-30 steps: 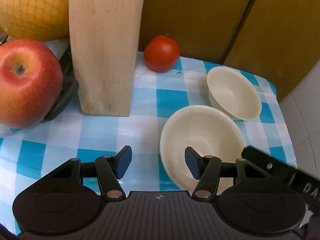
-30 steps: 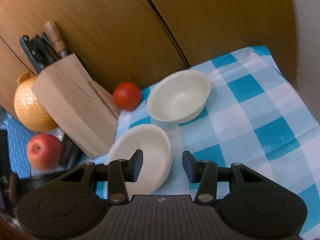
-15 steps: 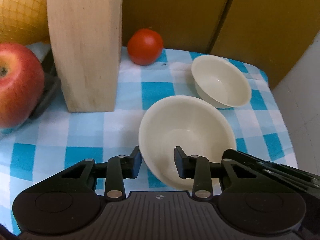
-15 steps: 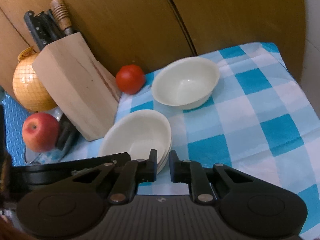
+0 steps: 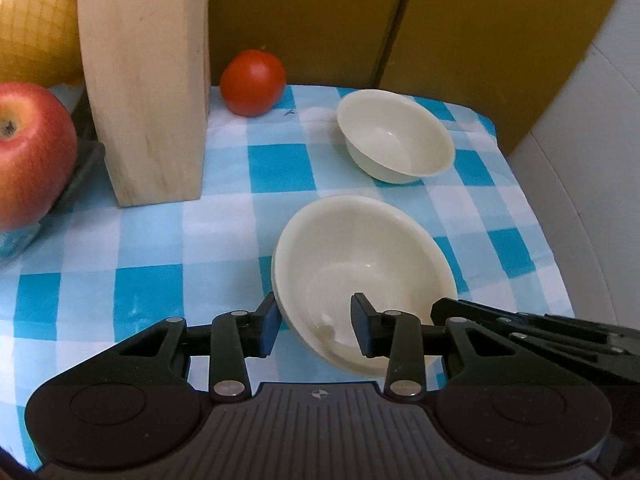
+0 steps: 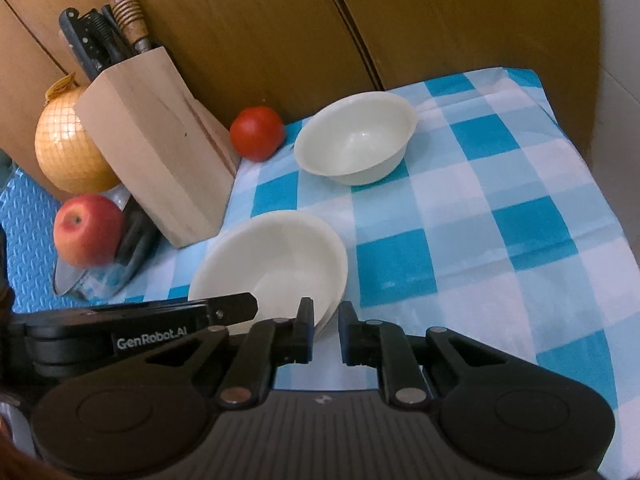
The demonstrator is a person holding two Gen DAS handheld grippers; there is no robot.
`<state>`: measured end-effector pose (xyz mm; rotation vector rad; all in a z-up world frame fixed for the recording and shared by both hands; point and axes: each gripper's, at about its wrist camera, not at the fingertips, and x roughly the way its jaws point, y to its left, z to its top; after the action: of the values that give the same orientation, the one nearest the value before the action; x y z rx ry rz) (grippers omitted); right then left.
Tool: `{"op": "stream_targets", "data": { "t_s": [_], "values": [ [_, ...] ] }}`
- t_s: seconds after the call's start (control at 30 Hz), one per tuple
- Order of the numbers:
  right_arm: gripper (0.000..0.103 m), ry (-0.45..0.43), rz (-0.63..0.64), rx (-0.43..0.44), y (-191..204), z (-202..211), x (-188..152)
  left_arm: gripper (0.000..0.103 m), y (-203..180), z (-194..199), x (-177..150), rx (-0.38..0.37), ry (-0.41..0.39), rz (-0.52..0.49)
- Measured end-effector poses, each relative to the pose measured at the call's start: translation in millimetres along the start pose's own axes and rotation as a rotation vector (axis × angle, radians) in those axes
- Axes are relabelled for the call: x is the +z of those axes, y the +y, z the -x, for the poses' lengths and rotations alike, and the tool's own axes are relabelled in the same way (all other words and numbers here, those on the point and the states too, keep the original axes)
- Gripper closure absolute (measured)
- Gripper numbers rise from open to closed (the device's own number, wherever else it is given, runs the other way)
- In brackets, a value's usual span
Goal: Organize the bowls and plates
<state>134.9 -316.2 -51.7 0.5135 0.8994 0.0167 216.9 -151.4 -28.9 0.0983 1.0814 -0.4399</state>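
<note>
The left hand-held gripper (image 5: 313,328) is parted moderately astride the near rim of the stacked bowls (image 5: 362,276), one finger outside, one inside; contact cannot be told. The right hand-held gripper (image 6: 324,330) is narrowed at the stack's rim. Mouths face upward. A single bowl (image 5: 394,136) sits beyond.

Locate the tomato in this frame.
The tomato sits at the back of the checked cloth against the wooden panel, between the knife block and the far bowl.
</note>
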Motion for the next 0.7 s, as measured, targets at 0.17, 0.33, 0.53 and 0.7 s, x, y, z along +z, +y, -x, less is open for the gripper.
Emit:
{"op": "stream_targets", "data": {
  "t_s": [0.17,0.33,0.53,0.7],
  "values": [
    [0.088,-0.011,0.006,0.004,0,12,-3,0.057,-5,3,-4,-0.001,0.002,-0.017],
    [0.088,-0.018,0.038,0.004,4,19,-7,0.056,-6,8,-9,-0.011,-0.005,-0.032],
    [0.087,-0.011,0.012,-0.024,-5,16,-9,0.056,3,3,-10,0.012,0.005,-0.001],
    [0.087,-0.041,-0.056,0.014,-12,20,-4,0.056,8,8,-2,-0.022,-0.020,0.045]
  ]
}}
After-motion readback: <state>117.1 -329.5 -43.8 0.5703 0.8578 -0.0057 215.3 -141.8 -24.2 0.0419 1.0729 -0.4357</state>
